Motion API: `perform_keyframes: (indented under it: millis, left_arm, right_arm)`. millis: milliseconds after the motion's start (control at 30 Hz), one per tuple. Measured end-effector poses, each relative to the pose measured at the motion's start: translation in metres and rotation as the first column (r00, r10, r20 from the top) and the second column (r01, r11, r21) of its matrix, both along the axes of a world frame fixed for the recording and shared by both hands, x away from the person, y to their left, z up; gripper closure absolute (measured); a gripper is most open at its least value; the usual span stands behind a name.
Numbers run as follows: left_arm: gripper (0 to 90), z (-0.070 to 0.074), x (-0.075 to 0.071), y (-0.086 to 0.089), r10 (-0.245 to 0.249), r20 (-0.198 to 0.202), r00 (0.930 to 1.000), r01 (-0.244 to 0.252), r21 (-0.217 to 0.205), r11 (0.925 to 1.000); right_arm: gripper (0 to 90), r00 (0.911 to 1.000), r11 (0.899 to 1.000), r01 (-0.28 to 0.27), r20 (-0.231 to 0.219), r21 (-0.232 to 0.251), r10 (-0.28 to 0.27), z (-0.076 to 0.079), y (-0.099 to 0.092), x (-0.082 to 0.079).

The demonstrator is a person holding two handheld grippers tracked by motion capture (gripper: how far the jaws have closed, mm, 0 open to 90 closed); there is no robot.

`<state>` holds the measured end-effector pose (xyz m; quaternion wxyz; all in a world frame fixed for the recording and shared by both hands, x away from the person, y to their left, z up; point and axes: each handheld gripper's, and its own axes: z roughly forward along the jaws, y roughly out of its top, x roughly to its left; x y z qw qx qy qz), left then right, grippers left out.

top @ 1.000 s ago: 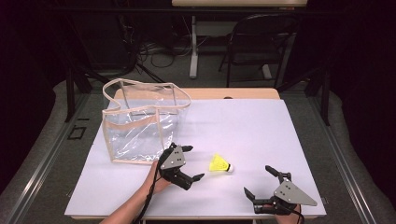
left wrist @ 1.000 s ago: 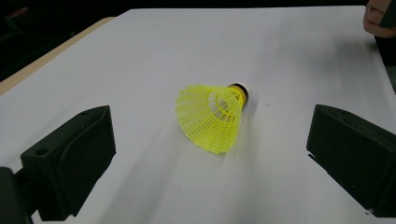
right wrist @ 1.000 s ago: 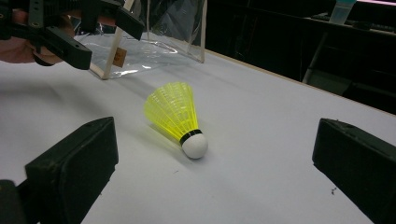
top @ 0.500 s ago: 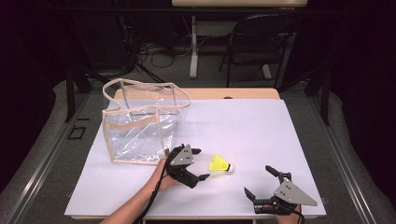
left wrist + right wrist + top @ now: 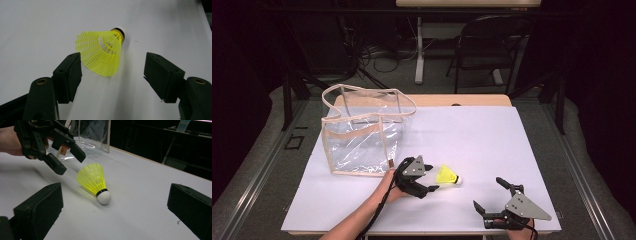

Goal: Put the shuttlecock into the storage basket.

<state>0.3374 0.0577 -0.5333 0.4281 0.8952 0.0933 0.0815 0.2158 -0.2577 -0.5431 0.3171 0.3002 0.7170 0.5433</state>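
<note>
Left gripper (image 5: pixel 430 180) spread beside shuttlecock (image 5: pixel 448 175), right gripper (image 5: pixel 492 195) low, spread

The shuttlecock (image 5: pixel 95 182) has a bright yellow mesh skirt, black band and white tip. The table (image 5: pixel 492 140) is white; the clear bag (image 5: pixel 362 135) is beige-trimmed.

The white table surface (image 5: pixel 492 145) lies bare to the right of and beyond the yellow shuttlecock (image 5: pixel 448 176), giving open passage there. The clear plastic bag (image 5: pixel 362 132) stands upright at the left rear, blocking that side. The left gripper (image 5: pixel 428 180), jaws spread, stands just beside the shuttlecock's skirt.
</note>
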Motion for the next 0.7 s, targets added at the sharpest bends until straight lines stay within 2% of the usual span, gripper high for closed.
perform_keyframes:
  millis: [333,433,700]
  left_arm:
    - [36.4,-0.001,0.004,-0.003,0.009,-0.016,0.9998,-0.009,0.006,0.9999]
    - [37.6,-0.003,0.006,-0.007,0.003,-0.021,0.9998,-0.002,0.027,0.9996]
    - [48.6,-0.009,0.008,-0.013,-0.019,-0.036,0.9992,0.020,0.038,0.9991]
  right_arm:
    - [0.0,1.0000,1.000,0.004,-0.005,-0.003,-0.004,0.000,0.000,0.001]
    - [0.0,1.0000,1.000,0.003,-0.006,-0.004,-0.003,0.000,0.000,0.000]
    - [0.0,0.9999,1.000,0.005,-0.009,-0.008,-0.005,-0.001,0.000,0.001]
